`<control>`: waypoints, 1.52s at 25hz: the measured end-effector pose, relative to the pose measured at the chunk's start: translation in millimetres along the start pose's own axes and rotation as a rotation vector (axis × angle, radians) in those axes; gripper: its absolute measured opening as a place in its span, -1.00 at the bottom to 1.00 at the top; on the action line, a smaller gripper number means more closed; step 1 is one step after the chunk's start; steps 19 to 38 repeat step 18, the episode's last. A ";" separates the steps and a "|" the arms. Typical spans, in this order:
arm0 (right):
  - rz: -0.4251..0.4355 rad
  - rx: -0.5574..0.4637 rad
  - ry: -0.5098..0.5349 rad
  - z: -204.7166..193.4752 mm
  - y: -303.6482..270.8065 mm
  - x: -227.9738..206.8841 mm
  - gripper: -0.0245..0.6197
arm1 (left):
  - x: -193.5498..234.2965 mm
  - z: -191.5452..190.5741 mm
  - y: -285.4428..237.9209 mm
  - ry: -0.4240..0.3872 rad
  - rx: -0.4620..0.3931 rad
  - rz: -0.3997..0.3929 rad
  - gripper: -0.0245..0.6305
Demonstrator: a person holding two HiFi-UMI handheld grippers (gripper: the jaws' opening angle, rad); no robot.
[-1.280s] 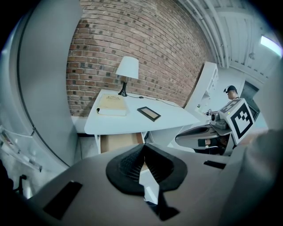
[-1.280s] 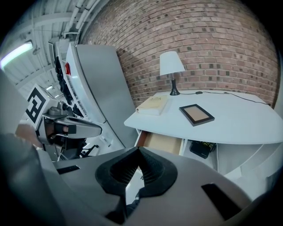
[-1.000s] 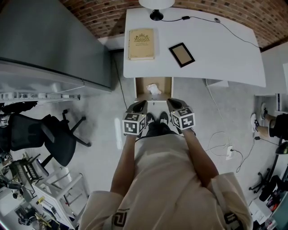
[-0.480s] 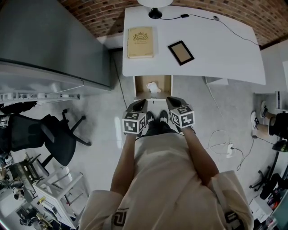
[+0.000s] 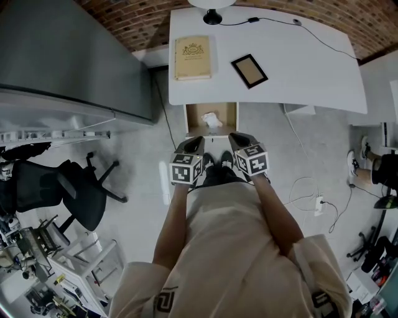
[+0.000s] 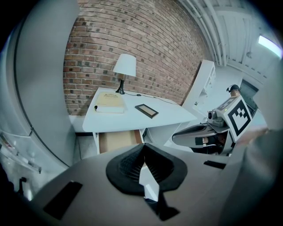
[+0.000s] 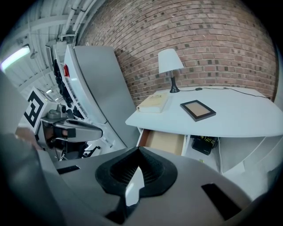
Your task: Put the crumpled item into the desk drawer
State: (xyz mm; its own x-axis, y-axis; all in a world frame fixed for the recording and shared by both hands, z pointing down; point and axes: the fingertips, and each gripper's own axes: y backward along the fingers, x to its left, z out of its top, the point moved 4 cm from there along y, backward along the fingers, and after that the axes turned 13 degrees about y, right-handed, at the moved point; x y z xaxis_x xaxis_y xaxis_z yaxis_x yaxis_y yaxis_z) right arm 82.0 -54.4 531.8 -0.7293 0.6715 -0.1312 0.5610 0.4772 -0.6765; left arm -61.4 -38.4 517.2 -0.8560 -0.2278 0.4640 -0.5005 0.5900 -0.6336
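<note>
While the grey floor (image 5: 137,161) and the tall grey cabinet (image 5: 68,56) at the left fill most of the head view, the white table (image 5: 298,68) sits near its top edge. It lies a little higher in the frame than a second ago. The two tongs keep their place close to the person's body, so I judge that the person is drawing slightly back from the table.

On the table lie a tan book (image 5: 192,58) and a small picture frame (image 5: 249,70), well apart from each other, with a lamp (image 5: 211,13) at the far edge. Under the near edge the drawer (image 5: 195,115) still stands pulled out.

The left tongs (image 5: 196,144) and right tongs (image 5: 236,140) hang side by side, short of the drawer front, touching nothing. In the left gripper view the left tongs (image 6: 143,146) are pressed together at the tips with nothing between them. The right gripper view shows the right tongs (image 7: 139,150) likewise closed and empty.

The crumpled item (image 5: 212,119), a small white wad, lies inside the drawer, on its bottom toward the right side, as it did a second ago.

With the wad in the drawer and both tongs free and backing off, the task looks done; only pushing the drawer shut might remain.
</note>
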 end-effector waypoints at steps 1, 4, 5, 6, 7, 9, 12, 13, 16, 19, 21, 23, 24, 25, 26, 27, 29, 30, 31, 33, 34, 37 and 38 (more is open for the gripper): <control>-0.001 0.002 0.001 -0.1 -0.6 0.3 -0.85 | 0.6 0.3 0.1 0.000 0.000 0.000 -0.87; -0.002 0.005 0.003 0.7 -2.4 0.7 -0.85 | 2.2 1.9 0.1 0.001 -0.003 -0.003 -0.87; -0.001 0.005 0.005 1.2 -3.0 1.1 -0.85 | 2.9 2.0 -0.1 0.001 -0.003 -0.003 -0.87; -0.001 0.006 0.006 1.3 -3.4 1.4 -0.85 | 3.9 2.0 -0.2 0.003 -0.004 -0.002 -0.87; -0.002 0.008 0.009 1.0 -3.5 1.8 -0.85 | 5.0 2.4 -0.1 0.007 -0.005 0.000 -0.87; -0.002 0.010 0.015 0.9 -3.2 2.8 -0.85 | 7.3 4.6 0.5 0.020 -0.008 0.006 -0.87; -0.004 -0.004 -0.009 1.1 -2.4 1.0 -0.85 | 8.0 7.6 -1.3 0.030 -0.012 0.004 -0.87; -0.004 -0.015 -0.020 2.1 -2.2 -0.4 -0.85 | 7.1 8.8 -1.9 0.030 -0.013 0.002 -0.88; -0.007 -0.030 -0.030 4.6 -1.6 -3.8 -0.85 | 5.0 7.9 -5.2 0.024 -0.014 -0.006 -0.88; -0.012 -0.029 -0.029 4.6 -1.5 -5.5 -0.85 | 3.8 7.1 -6.4 0.021 -0.014 -0.011 -0.88; -0.012 -0.029 -0.029 4.6 -1.5 -5.5 -0.85 | 3.8 7.1 -6.4 0.021 -0.014 -0.011 -0.88; -0.012 -0.029 -0.029 4.6 -1.5 -5.5 -0.85 | 3.8 7.1 -6.4 0.021 -0.014 -0.011 -0.88; -0.012 -0.029 -0.029 4.6 -1.5 -5.5 -0.85 | 3.8 7.1 -6.4 0.021 -0.014 -0.011 -0.88; -0.012 -0.029 -0.029 4.6 -1.5 -5.5 -0.85 | 3.8 7.1 -6.4 0.021 -0.014 -0.011 -0.88; -0.012 -0.029 -0.029 4.6 -1.5 -5.5 -0.85 | 3.8 7.1 -6.4 0.021 -0.014 -0.011 -0.88; -0.012 -0.029 -0.029 4.6 -1.5 -5.5 -0.85 | 3.8 7.1 -6.4 0.021 -0.014 -0.011 -0.88; -0.012 -0.029 -0.029 4.6 -1.5 -5.5 -0.85 | 3.8 7.1 -6.4 0.021 -0.014 -0.011 -0.88; -0.012 -0.029 -0.029 4.6 -1.5 -5.5 -0.85 | 3.8 7.1 -6.4 0.021 -0.014 -0.011 -0.88; -0.012 -0.029 -0.029 4.6 -1.5 -5.5 -0.85 | 3.8 7.1 -6.4 0.021 -0.014 -0.011 -0.88; -0.012 -0.029 -0.029 4.6 -1.5 -5.5 -0.85 | 3.8 7.1 -6.4 0.021 -0.014 -0.011 -0.88; -0.012 -0.029 -0.029 4.6 -1.5 -5.5 -0.85 | 3.8 7.1 -6.4 0.021 -0.014 -0.011 -0.88; -0.012 -0.029 -0.029 4.6 -1.5 -5.5 -0.85 | 3.8 7.1 -6.4 0.021 -0.014 -0.011 -0.88; -0.012 -0.029 -0.029 4.6 -1.5 -5.5 -0.85 | 3.8 7.1 -6.4 0.021 -0.014 -0.011 -0.88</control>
